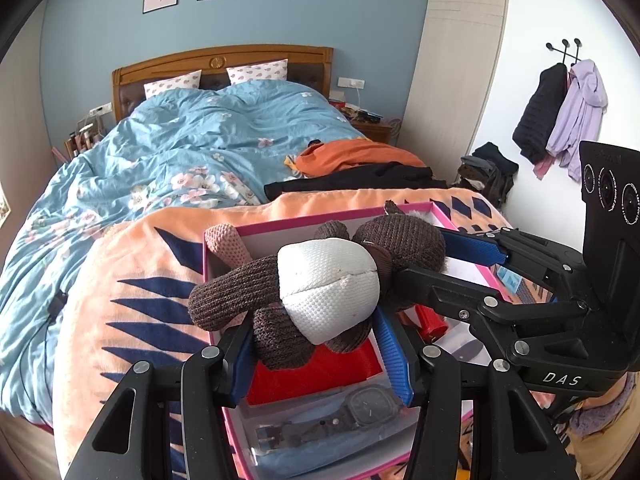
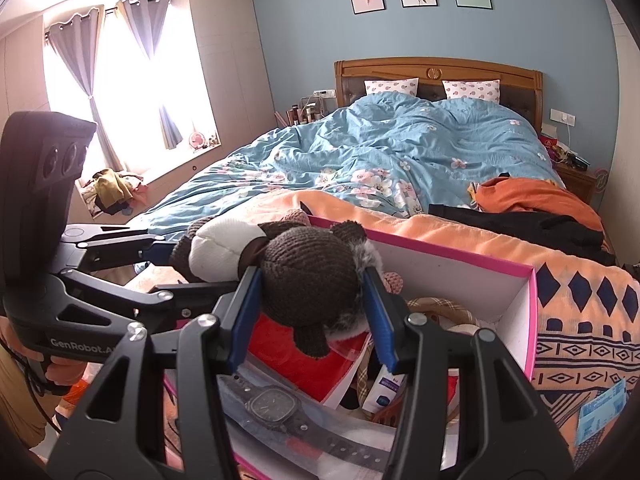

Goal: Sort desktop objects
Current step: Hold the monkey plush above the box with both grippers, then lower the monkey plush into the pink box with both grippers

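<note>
I have the knitted plush toy (image 1: 320, 284) held over the pink box (image 1: 224, 236), both tools on it at once. My left tool (image 1: 320, 356) pinches its lower body, the blue pads pressed into the brown knit on either side below the white belly; my right tool (image 2: 310, 312) clamps the head between its pads. The toy hangs above the box's contents, not resting on them as far as I can judge.

My main worry is the two grips fighting each other: if one hand pulls away from the box before the other lets go, the soft body stretches and may slip out of a pad. The knit compresses easily, so either pinch could be shallower than it looks.

If it drops, it lands in the box on the red packet (image 1: 320, 368) and the wristwatch (image 2: 276, 402), which lies in clear wrapping at the near end. A low swing could also catch the box's near wall and drag the whole box across the orange blanket (image 1: 132, 264), which is soft and uneven under it.

The right tool's fingers sit close above the watch; dipping further risks knocking it.
</note>
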`<action>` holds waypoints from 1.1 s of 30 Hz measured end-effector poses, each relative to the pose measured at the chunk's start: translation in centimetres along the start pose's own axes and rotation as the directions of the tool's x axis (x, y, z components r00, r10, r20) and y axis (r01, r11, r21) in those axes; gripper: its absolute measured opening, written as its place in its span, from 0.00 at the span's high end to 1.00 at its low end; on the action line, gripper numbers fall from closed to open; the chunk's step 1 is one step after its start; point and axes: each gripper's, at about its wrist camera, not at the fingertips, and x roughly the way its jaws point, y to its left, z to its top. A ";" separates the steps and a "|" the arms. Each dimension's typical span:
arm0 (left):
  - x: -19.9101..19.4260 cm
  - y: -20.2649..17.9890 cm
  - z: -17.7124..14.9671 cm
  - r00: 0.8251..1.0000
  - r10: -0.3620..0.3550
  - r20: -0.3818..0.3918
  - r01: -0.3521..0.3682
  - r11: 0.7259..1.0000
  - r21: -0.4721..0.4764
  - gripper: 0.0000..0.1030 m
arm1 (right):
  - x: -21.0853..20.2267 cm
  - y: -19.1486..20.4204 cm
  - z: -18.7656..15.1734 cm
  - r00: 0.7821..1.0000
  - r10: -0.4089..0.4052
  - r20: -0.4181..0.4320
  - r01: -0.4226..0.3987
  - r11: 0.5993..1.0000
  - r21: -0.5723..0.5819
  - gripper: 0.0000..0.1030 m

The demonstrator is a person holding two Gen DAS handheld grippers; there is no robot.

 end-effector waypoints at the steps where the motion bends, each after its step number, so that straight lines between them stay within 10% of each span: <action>1: 0.1 0.0 0.1 1.000 0.001 0.000 -0.001 1.000 0.000 0.48 | 0.0 0.0 0.0 1.000 -0.001 0.000 0.001 1.000 -0.001 0.49; 33: 1.7 1.2 1.1 1.000 0.005 -0.002 -0.005 1.000 -0.024 0.50 | 2.5 -1.2 1.6 0.998 -0.008 -0.058 0.008 1.000 -0.008 0.49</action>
